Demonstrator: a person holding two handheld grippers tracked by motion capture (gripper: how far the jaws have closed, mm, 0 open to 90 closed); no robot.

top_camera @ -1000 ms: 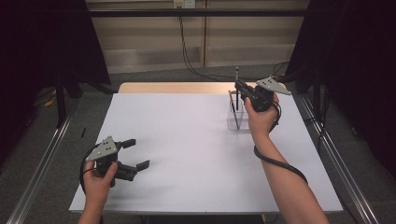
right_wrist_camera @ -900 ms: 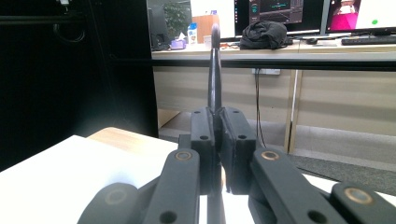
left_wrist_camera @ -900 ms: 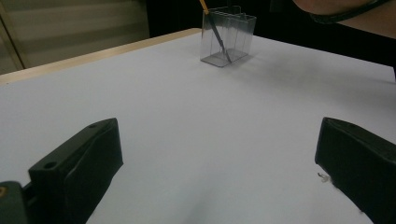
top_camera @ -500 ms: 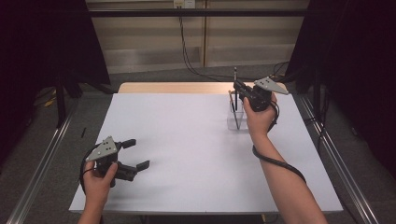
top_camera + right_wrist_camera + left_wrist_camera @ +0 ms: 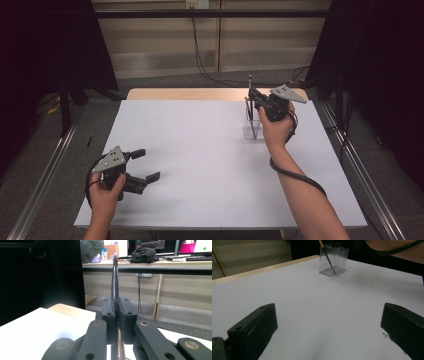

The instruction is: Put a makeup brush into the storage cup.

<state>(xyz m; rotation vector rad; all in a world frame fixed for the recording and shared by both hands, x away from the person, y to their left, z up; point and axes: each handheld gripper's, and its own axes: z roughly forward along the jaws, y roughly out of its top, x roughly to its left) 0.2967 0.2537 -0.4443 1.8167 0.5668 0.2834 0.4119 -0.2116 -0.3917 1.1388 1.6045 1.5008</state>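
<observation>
My right gripper (image 5: 253,96) (image 5: 116,308) is shut on a thin dark rod (image 5: 115,277) (image 5: 250,84) that stands upright between its pads. It hovers over a clear plastic holder (image 5: 253,131) (image 5: 334,261) at the table's far right. In the left gripper view a thin stick (image 5: 328,258) with an orange upper end leans inside the holder; whether it is the held rod I cannot tell. My left gripper (image 5: 149,164) (image 5: 329,322) rests low at the near left of the white table (image 5: 200,150), jaws wide open with nothing between them.
A bare wooden strip (image 5: 185,93) runs along the table's far edge. Metal rails (image 5: 45,165) flank the table on the floor at both sides. Cables (image 5: 200,55) hang down the back wall. Desks with monitors (image 5: 150,245) stand beyond.
</observation>
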